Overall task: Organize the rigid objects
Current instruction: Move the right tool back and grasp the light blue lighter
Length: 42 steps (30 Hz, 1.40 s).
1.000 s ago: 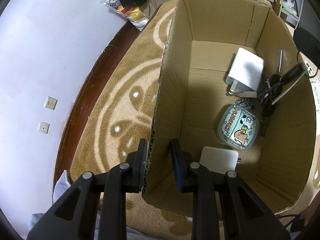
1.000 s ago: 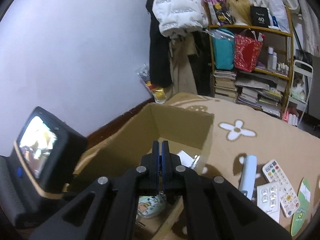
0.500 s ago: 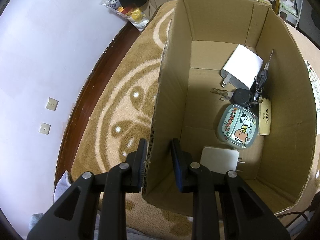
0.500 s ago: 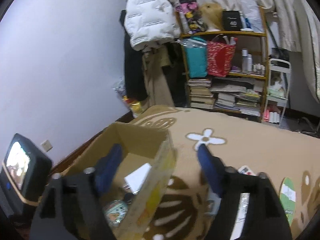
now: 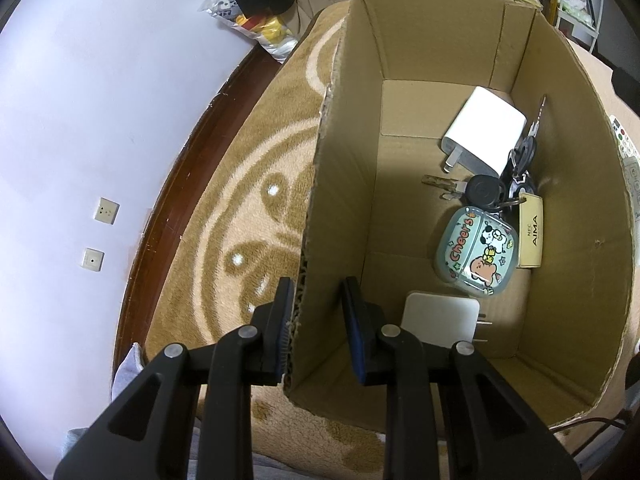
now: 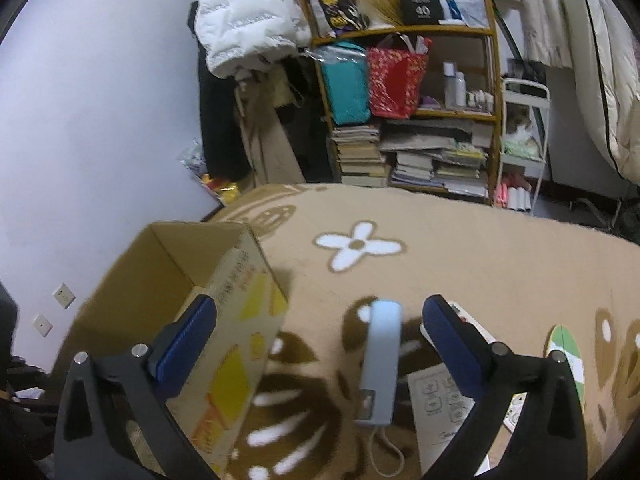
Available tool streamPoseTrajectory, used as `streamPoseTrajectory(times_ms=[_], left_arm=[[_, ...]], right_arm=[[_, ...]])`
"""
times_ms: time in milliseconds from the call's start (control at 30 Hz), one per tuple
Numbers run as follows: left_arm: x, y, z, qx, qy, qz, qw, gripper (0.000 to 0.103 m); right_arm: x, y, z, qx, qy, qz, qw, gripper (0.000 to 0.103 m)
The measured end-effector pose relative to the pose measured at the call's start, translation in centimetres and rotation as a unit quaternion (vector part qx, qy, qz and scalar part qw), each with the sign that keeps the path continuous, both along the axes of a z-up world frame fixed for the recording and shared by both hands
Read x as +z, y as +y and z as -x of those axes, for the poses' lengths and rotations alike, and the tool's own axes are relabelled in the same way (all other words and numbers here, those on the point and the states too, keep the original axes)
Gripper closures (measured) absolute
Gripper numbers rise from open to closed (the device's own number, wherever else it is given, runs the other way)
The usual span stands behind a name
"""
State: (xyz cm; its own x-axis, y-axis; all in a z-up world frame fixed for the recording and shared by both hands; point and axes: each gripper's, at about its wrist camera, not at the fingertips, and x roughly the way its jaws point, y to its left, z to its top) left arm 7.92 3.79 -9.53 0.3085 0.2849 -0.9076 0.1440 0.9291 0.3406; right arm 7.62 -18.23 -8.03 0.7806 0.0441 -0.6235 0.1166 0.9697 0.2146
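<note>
An open cardboard box [image 5: 440, 44] stands on the patterned rug. On its floor lie a white charger [image 5: 484, 136], a bunch of keys [image 5: 486, 190] with a tan AIMA tag [image 5: 531, 230], a cartoon "Cheers" case [image 5: 476, 250] and a white plug adapter [image 5: 440, 322]. My left gripper [image 5: 318, 320] straddles the box's left wall, its fingers shut on the cardboard. My right gripper [image 6: 320, 306] hangs wide open and empty above the rug, to the right of the box [image 6: 224, 320]. A light-blue stick-shaped device [image 6: 380, 364] with a cord lies on the rug below, between its fingers.
White remotes [image 6: 472, 328], a white button panel [image 6: 440, 400] and a green oval item [image 6: 566, 356] lie on the rug at the right. A bookshelf [image 6: 412, 128] with bags and books stands at the back. The white wall [image 5: 100, 120] runs along the left.
The right gripper let the keys fall into the box, opened wide, rose out and swung right over the rug. The left gripper and the box stayed still.
</note>
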Motion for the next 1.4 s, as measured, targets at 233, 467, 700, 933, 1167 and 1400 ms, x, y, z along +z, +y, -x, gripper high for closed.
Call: streamPoseTrajectory(times_ms=[233, 467, 700, 933, 1167, 1400], left_arm=[[0.1, 0.0, 0.0, 0.0, 0.0, 0.0, 1.0, 0.078], [0.1, 0.0, 0.1, -0.001, 0.001, -0.002, 1.0, 0.078], [0.1, -0.1, 0.1, -0.001, 0.001, -0.002, 1.0, 0.078], [0.0, 0.0, 0.0, 0.0, 0.001, -0.001, 1.0, 0.078], [-0.1, -0.1, 0.0, -0.002, 0.001, -0.003, 1.0, 0.078], [0.0, 0.1, 0.0, -0.001, 0.001, -0.001, 1.0, 0.078]], right_arm=[[-2.8, -1.3, -1.6, -0.005, 0.039, -0.008, 0.999, 0.0], [-5.7, -1.4, -2.7, -0.009, 0.078, -0.008, 0.997, 0.0], [-7.2, -1.3, -2.9, 0.005, 0.099, -0.006, 0.995, 0.012], [-7.5, -1.2, -3.0, -0.002, 0.101, 0.0, 0.995, 0.019], [-7.7, -0.7, -3.3, 0.0, 0.109, -0.004, 0.994, 0.03], [-8.0, -0.9, -3.3, -0.004, 0.119, -0.035, 0.992, 0.053]])
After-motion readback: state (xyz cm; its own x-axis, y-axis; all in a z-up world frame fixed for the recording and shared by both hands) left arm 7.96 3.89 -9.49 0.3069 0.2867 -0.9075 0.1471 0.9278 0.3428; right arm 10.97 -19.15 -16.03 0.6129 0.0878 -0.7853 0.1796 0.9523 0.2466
